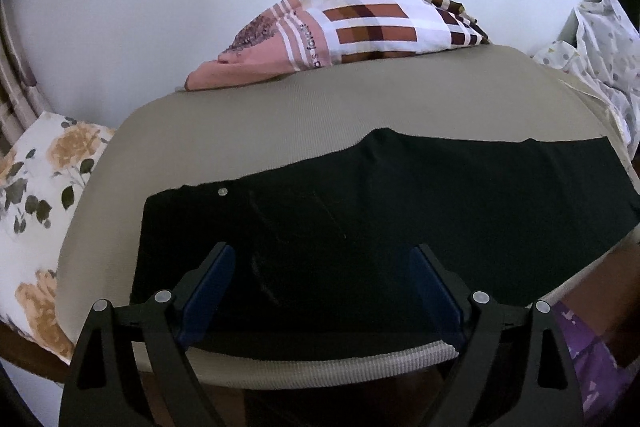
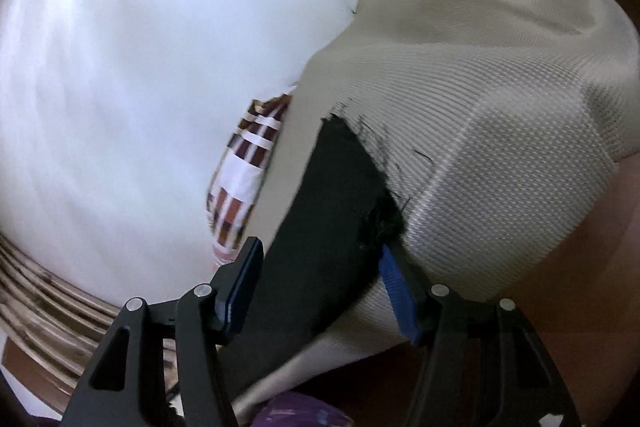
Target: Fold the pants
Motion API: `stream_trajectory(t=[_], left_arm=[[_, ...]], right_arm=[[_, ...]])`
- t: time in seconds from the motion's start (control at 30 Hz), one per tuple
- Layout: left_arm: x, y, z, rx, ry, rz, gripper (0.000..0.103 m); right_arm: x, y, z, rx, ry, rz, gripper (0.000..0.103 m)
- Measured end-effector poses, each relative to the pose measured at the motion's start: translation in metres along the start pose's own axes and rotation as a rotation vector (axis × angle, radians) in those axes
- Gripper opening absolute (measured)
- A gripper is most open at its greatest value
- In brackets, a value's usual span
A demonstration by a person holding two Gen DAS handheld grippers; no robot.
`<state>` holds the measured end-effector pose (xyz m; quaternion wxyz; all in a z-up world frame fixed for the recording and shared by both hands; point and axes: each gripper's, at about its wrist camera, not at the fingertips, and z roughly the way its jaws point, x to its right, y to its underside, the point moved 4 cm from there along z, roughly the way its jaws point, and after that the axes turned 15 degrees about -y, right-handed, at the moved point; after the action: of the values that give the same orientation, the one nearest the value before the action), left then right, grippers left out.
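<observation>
Black pants (image 1: 360, 219) spread flat across the beige cushion (image 1: 280, 115), filling lower centre of frame — left tool (image 1: 324, 255) gaping over the waist end, gripping nothing; right tool (image 2: 320, 251) straddles the frayed leg end, pads apart, not clamped.

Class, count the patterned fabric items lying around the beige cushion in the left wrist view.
3: a checked cloth behind the beige cushion, a floral pillow at left, a dotted white cloth at right. More may be hidden.

Both grippers, left gripper (image 1: 322, 291) and right gripper (image 2: 316, 291), are built black with blue pads, silver pins; purple patterned clothing (image 1: 588, 359) is worn.
</observation>
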<state>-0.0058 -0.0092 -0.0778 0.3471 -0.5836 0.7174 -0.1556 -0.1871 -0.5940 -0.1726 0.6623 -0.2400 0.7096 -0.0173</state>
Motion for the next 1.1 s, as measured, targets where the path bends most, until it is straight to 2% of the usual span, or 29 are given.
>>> stream_trajectory(t=[0.1, 0.27, 0.4, 0.47, 0.53, 0.67, 0.7, 0.73, 0.8, 0.87, 0.97, 1.0, 1.03, 1.1], left_arm=[[-0.002, 0.003, 0.003, -0.018, 0.001, -0.008, 0.089], [-0.003, 0.007, 0.008, -0.048, 0.005, -0.020, 0.089], [-0.003, 0.009, 0.009, -0.060, 0.010, -0.026, 0.089], [-0.003, 0.009, 0.008, -0.058, 0.011, -0.024, 0.089], [-0.002, 0.009, 0.008, -0.055, 0.008, -0.020, 0.089], [0.002, 0.010, 0.009, -0.053, 0.005, -0.004, 0.089], [0.002, 0.010, 0.010, -0.056, 0.009, -0.004, 0.089], [0.002, 0.011, 0.010, -0.060, 0.013, -0.006, 0.089], [0.002, 0.012, 0.011, -0.066, 0.017, -0.006, 0.089], [0.002, 0.013, 0.014, -0.075, 0.020, -0.008, 0.089], [0.001, 0.013, 0.016, -0.077, 0.023, -0.011, 0.089], [0.001, 0.013, 0.015, -0.074, 0.017, -0.009, 0.089], [0.001, 0.012, 0.016, -0.067, 0.005, -0.004, 0.089], [-0.001, 0.010, 0.018, -0.042, -0.042, 0.008, 0.089]], right_arm=[[-0.001, 0.007, 0.002, -0.018, 0.103, -0.061, 0.062], [-0.025, 0.025, 0.020, -0.076, 0.139, -0.214, 0.062], [-0.021, 0.028, 0.027, -0.080, 0.159, -0.219, 0.061], [-0.020, 0.024, 0.024, -0.052, 0.128, -0.191, 0.051], [-0.020, 0.019, 0.022, -0.038, 0.120, -0.185, 0.031], [-0.011, 0.014, 0.023, -0.052, 0.147, -0.143, 0.029], [-0.011, 0.014, 0.024, -0.052, 0.140, -0.132, 0.036], [-0.012, 0.014, 0.025, -0.047, 0.127, -0.120, 0.055], [-0.017, 0.014, 0.030, -0.030, 0.076, -0.095, 0.076], [-0.024, 0.013, 0.038, -0.021, 0.086, -0.107, 0.080], [-0.028, 0.012, 0.052, -0.061, 0.172, -0.144, 0.079], [-0.029, 0.012, 0.055, -0.072, 0.190, -0.151, 0.072], [-0.030, 0.012, 0.060, -0.099, 0.225, -0.164, 0.046], [-0.025, 0.012, 0.065, -0.132, 0.296, -0.164, 0.014]])
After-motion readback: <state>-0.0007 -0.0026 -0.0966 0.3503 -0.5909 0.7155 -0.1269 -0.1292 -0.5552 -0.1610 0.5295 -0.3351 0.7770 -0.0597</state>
